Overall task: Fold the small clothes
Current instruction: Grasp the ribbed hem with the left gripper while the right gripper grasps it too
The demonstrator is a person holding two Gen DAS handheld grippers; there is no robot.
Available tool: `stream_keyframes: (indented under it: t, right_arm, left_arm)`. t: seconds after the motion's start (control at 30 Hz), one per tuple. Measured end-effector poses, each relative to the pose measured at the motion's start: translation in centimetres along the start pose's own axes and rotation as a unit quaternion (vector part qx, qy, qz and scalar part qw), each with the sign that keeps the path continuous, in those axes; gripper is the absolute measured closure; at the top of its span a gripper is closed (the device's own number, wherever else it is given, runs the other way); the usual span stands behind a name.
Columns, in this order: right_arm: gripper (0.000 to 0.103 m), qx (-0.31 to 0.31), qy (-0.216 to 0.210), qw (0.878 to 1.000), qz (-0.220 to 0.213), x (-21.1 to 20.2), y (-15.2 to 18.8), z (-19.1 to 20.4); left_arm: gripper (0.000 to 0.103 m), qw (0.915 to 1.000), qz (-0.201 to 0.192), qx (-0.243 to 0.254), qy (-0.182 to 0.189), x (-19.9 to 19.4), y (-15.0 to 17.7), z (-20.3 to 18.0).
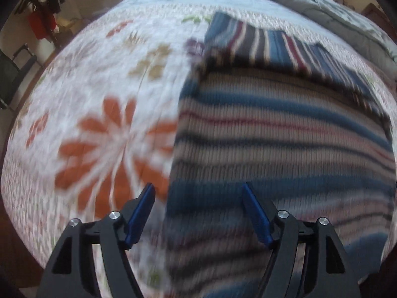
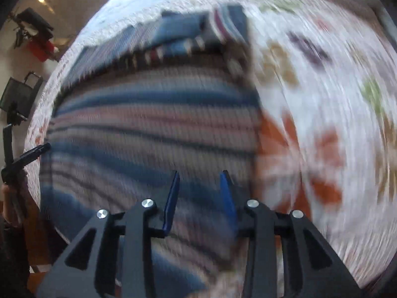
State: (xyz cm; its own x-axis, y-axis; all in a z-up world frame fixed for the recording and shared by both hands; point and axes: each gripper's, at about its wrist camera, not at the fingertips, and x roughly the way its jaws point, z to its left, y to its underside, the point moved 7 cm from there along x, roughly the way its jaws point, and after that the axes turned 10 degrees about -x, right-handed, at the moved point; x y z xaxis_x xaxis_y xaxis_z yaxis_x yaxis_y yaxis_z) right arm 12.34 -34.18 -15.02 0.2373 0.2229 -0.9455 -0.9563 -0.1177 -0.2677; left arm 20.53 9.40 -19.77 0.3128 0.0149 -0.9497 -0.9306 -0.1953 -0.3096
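Striped sweater (image 1: pixel 273 134) lies flat on the flowered bedspread (image 1: pixel 99 99), sleeves folded across its top. Your left gripper (image 1: pixel 198 213) is spread wide, right gripper (image 2: pixel 199 198) partly spread; both empty. Pinch the near hem corners evenly, then lift together.

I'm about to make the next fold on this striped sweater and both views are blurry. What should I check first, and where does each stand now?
1. Left tool empty: ok, its fingers stand wide apart with nothing between them.
2. Right tool empty: ok, narrower gap, no cloth pinched.
3. Striped sweater lying flat on the floral bedspread: ok where visible.
4. Far end already folded over: ok, a layer with crosswise stripes lies on top.
5. Left tool over a sweater edge: ok, it straddles the sweater's edge.
6. Near hem straight: cannot tell, it is blurred and partly hidden behind the tools.
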Motion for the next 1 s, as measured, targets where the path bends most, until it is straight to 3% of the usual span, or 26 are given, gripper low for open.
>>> stream_keyframes:
  t: [0.13, 0.33, 0.53, 0.73, 0.87, 0.93, 1.0]
  right_arm:
    - [0.061, 0.036, -0.024, 0.999, 0.006, -1.4, 6.5, 0.4]
    - [0.06, 0.035, -0.06, 0.998, 0.007, -2.6, 10.7, 2.9]
    - [0.059, 0.036, -0.069, 0.997, 0.016, -2.4, 12.5, 4.4]
    - [0.058, 0.058, -0.084, 0.994, 0.025, -1.1, 13.9, 4.0]
    - [0.058, 0.062, -0.096, 0.993, 0.024, -1.2, 13.8, 3.3]
    - [0.058, 0.056, -0.099, 0.993, 0.026, -1.5, 13.5, 3.1]
    - [0.058, 0.052, -0.1, 0.993, 0.026, -1.7, 13.3, 3.1]
  left_arm:
    - [0.028, 0.9991, 0.027, -0.023, 0.021, -1.4, 4.8, 1.6]
    - [0.028, 0.9982, 0.038, -0.008, 0.045, -2.9, 9.6, 1.2]
    - [0.028, 0.9947, 0.057, -0.01, 0.085, -3.5, 12.2, -0.2]
    - [0.029, 0.9933, 0.057, -0.022, 0.098, -3.3, 13.1, -0.7]
    - [0.043, 0.9905, 0.065, -0.036, 0.116, -3.4, 12.4, -0.7]
    - [0.044, 0.9857, 0.076, -0.042, 0.144, -3.7, 12.2, -1.3]
    - [0.044, 0.9848, 0.079, -0.047, 0.147, -3.6, 12.1, -1.6]
